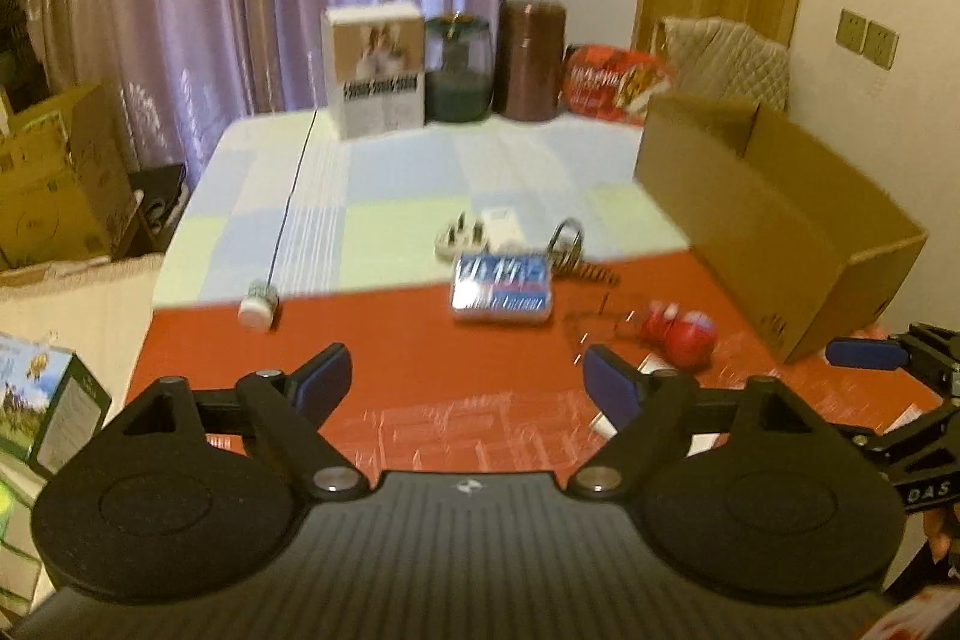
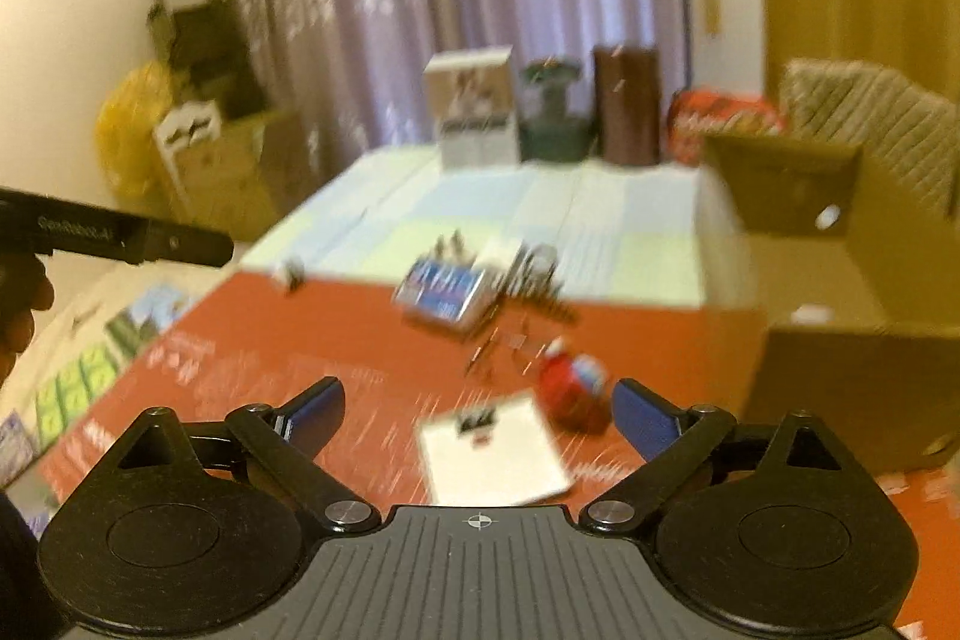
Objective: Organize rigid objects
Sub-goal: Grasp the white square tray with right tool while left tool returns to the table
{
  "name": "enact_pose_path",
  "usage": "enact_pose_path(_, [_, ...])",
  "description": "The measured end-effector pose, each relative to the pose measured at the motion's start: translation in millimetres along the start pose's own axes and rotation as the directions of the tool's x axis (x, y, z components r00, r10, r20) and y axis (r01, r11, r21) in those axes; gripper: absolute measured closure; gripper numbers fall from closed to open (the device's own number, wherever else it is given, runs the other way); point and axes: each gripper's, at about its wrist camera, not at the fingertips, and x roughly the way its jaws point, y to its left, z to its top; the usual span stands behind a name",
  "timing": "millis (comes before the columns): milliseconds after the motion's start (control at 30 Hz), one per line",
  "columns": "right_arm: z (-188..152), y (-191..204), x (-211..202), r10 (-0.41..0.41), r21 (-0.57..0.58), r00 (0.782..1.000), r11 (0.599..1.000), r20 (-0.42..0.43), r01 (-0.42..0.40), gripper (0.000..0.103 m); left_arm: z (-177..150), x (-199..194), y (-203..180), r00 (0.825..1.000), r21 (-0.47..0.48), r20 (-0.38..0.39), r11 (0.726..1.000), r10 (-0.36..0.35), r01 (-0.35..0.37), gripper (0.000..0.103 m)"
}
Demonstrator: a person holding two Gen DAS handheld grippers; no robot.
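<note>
Small items lie on a table with a red mat (image 1: 390,340) and a pastel checked cloth (image 1: 390,184). In the left wrist view I see a blue-and-white packet (image 1: 501,289), a red toy (image 1: 681,331), a white plug adapter (image 1: 480,232), a metal spring (image 1: 570,241) and a small white bottle (image 1: 258,307). My left gripper (image 1: 468,385) is open over the red mat with nothing between its fingers. In the blurred right wrist view my right gripper (image 2: 477,415) is open just above a white card (image 2: 492,451), with the red toy (image 2: 573,391) beside its right finger.
An open cardboard box (image 1: 780,220) stands at the table's right side. Along the far edge are a picture box (image 1: 378,70), a green jar (image 1: 459,67), a brown canister (image 1: 531,58) and a red packet (image 1: 612,82). Cartons (image 1: 54,178) sit on the floor at left.
</note>
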Motion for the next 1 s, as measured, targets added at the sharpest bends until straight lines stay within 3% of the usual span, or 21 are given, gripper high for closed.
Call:
enact_pose_path(133, [-19.2, 1.2, 31.0, -0.006, -0.002, 0.998, 1.000, -0.062, 0.006, 0.008, -21.7, 19.2, 5.7, 1.000, 0.009, -0.030, 1.000, -0.002, 0.002, 0.011])
enact_pose_path(367, [-31.5, -3.5, 64.6, -0.014, -0.063, 0.994, 0.998, -0.112, 0.007, 0.007, -47.1, 47.8, 17.1, 0.996, 0.045, -0.094, 0.999, -0.006, 0.010, 0.008])
enact_pose_path(600, [-30.0, -10.5, 92.3, -0.048, -0.117, 0.991, 0.993, -0.128, 0.033, 0.005, -50.8, 60.7, 27.7, 0.990, 0.008, -0.133, 0.999, -0.041, 0.042, 0.008])
enact_pose_path(867, [-37.9, -12.8, 117.2, -0.026, -0.142, 0.980, 0.990, -0.199, -0.002, 0.003, -46.9, 67.7, 27.1, 0.988, -0.004, -0.142, 0.999, -0.053, 0.053, 0.008])
enact_pose_path(1000, [-40.5, -7.6, 120.6, -0.019, -0.172, 0.983, 0.985, -0.185, -0.013, 0.003, -45.3, 69.6, 25.5, 0.988, 0.006, -0.144, 0.999, -0.050, 0.051, 0.008])
